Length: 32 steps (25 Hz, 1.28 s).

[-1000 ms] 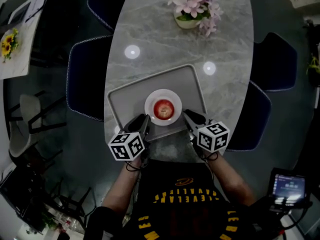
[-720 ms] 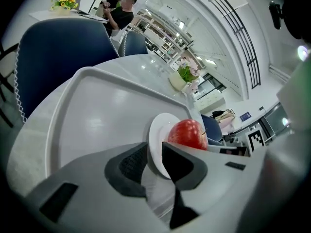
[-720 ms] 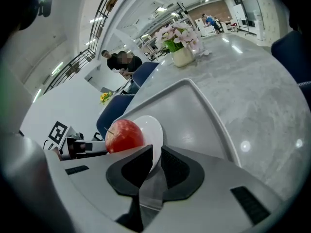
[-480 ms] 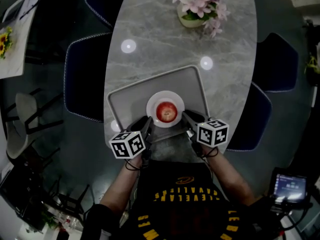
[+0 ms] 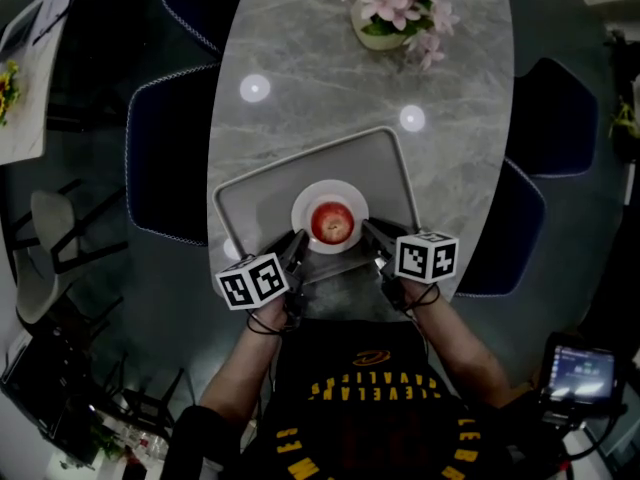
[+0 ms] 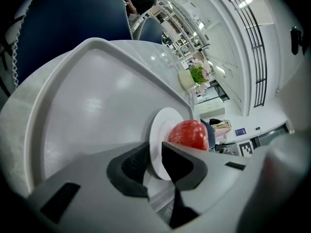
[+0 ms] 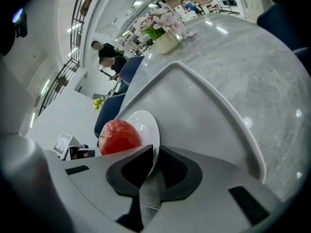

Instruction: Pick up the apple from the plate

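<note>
A red apple (image 5: 332, 222) (image 6: 189, 134) (image 7: 119, 136) sits on a small white plate (image 5: 312, 196) (image 6: 160, 130) (image 7: 146, 123), which rests on a grey tray (image 5: 260, 193) (image 6: 87, 110) (image 7: 204, 110) at the near end of the table. My left gripper (image 5: 297, 244) (image 6: 154, 161) is at the plate's near-left edge, with the rim filling the narrow gap between its jaws. At the near-right edge, my right gripper (image 5: 368, 230) (image 7: 154, 161) has the rim pinched between its jaws in the same way. Neither gripper touches the apple.
The tray lies on an oval grey marble table (image 5: 340, 78). A pot of pink flowers (image 5: 385, 8) stands at the far end. Dark blue chairs (image 5: 165, 158) (image 5: 500, 233) flank the table. A lit screen (image 5: 578, 373) sits low at the right. People stand far off.
Both grippers have moved inward to the plate's edges, and their jaws have narrowed around the rim. Apple and plate stay in place on the tray.
</note>
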### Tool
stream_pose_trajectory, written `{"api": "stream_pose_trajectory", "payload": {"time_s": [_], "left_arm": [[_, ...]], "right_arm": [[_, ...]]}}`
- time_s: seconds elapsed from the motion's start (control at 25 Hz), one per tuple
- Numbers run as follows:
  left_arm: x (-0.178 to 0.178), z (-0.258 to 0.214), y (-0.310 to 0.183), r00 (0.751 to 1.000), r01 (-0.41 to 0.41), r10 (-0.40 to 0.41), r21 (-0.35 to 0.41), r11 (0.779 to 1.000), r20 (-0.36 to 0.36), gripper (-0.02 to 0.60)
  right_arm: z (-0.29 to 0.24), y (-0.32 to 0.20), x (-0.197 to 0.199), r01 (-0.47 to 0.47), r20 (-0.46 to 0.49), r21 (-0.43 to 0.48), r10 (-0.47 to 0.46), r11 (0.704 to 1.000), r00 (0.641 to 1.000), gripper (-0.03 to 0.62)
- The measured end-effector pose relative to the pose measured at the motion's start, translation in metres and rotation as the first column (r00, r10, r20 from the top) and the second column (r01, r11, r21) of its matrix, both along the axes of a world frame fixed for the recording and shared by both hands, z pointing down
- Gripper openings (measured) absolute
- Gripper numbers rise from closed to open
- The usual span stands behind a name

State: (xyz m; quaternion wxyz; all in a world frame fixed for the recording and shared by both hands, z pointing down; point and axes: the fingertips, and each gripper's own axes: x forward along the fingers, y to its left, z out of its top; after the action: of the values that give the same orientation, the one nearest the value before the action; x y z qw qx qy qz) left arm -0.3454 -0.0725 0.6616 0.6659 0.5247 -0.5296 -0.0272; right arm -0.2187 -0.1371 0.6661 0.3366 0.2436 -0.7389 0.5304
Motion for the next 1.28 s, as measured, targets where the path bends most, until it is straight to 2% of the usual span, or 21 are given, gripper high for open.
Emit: {"api": "stream_pose_trajectory", "payload": {"time_s": [0.16, 0.24, 0.52, 0.8, 1.28], "left_arm": [[0.0, 0.002, 0.0, 1.0, 0.021, -0.022, -0.022, 1.0, -0.02, 0.076], [-0.001, 0.004, 0.001, 0.999, 0.035, -0.036, -0.039, 0.999, -0.025, 0.043], [-0.002, 0.004, 0.0, 0.999, 0.035, -0.037, -0.048, 0.998, -0.038, 0.04], [0.003, 0.001, 0.002, 0.997, 0.036, -0.039, -0.042, 0.998, -0.059, 0.038], [0.033, -0.019, -0.001, 0.998, -0.023, 0.023, 0.006, 1.0, -0.057, 0.037]], "right_arm": [[-0.002, -0.001, -0.005, -0.05, 0.031, -0.041, 0.051, 0.998, 0.998, 0.044], [-0.001, -0.001, -0.005, -0.068, 0.041, -0.057, 0.071, 0.996, 0.997, 0.043], [0.001, 0.002, 0.0, -0.155, 0.079, -0.145, 0.168, 0.977, 0.983, 0.034], [-0.004, 0.005, 0.004, -0.165, 0.095, -0.143, 0.18, 0.976, 0.979, 0.034], [-0.027, 0.01, 0.038, -0.212, 0.132, -0.099, 0.224, 0.972, 0.966, 0.034]]}}
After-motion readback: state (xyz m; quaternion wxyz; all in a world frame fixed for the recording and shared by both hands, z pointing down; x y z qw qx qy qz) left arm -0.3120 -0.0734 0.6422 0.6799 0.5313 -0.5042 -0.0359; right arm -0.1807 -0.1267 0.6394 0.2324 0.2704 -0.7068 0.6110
